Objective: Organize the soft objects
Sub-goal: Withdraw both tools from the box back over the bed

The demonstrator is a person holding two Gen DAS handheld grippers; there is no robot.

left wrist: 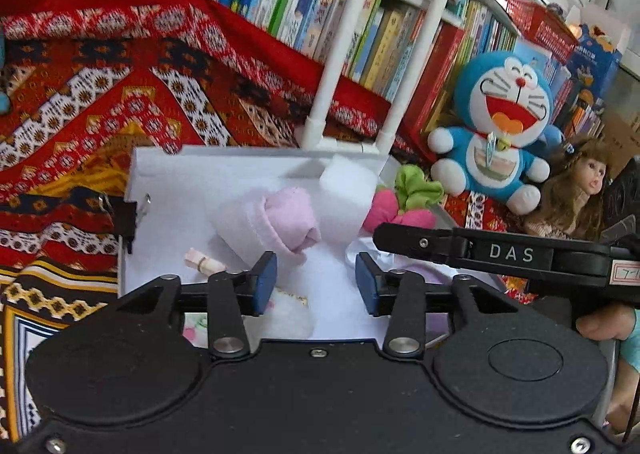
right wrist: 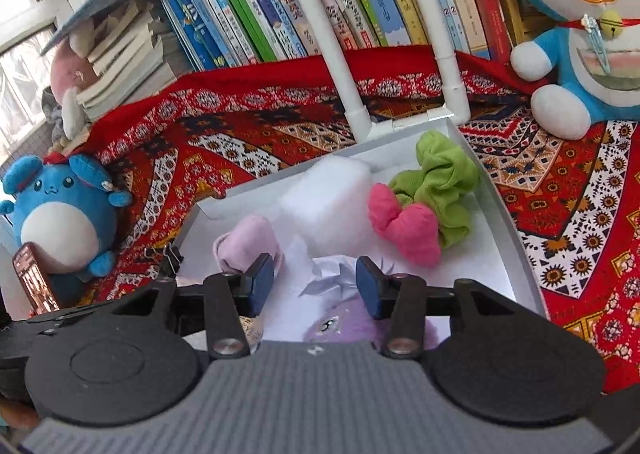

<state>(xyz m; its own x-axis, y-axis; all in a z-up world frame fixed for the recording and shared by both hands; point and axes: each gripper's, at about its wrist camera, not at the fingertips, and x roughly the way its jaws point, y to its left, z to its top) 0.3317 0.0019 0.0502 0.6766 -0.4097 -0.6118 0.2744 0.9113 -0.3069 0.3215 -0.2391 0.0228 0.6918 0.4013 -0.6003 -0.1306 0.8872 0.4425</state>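
So the soft stuff is all sitting in a shallow white box (right wrist: pixel 506 222) on a red patterned cloth (left wrist: pixel 120 102). Inside: a rolled pink-and-white sock (left wrist: pixel 280 224) roughly mid-box, a white foam block (right wrist: pixel 332 206) just behind it, and a pink heart-shaped cushion (right wrist: pixel 404 228) touching a green scrunchie (right wrist: pixel 444 182) toward the far right corner. Near the front there's a purple plush (right wrist: pixel 344 324) with crumpled white fabric on top, mostly hidden behind the gripper, so can't say what it is exactly. Also a small rolled pinkish thing (left wrist: pixel 204 262) left of the sock.

Left gripper (left wrist: pixel 316 282) hangs over the front of the box with its blue pads spread wide, nothing between them. Right gripper (right wrist: pixel 316 280) is the same deal: jaws well apart, gripping nothing, positioned above the purple plush. In the left view the right gripper's arm crosses in from the right, and it reads "DAS" in white letters, with a small handwritten sticker I can't make out.

A black binder clip (right wrist: pixel 170 258) is on the box's left wall. White plastic pipes (right wrist: pixel 320 26) rise from the back edge. Behind: a Doraemon plush (left wrist: pixel 500 126), a brown-haired doll (left wrist: pixel 576 190), a round blue plush (right wrist: pixel 60 214), a phone (right wrist: pixel 34 282) leaning beside it, and rows of books (right wrist: pixel 280 6) with Chinese titles.
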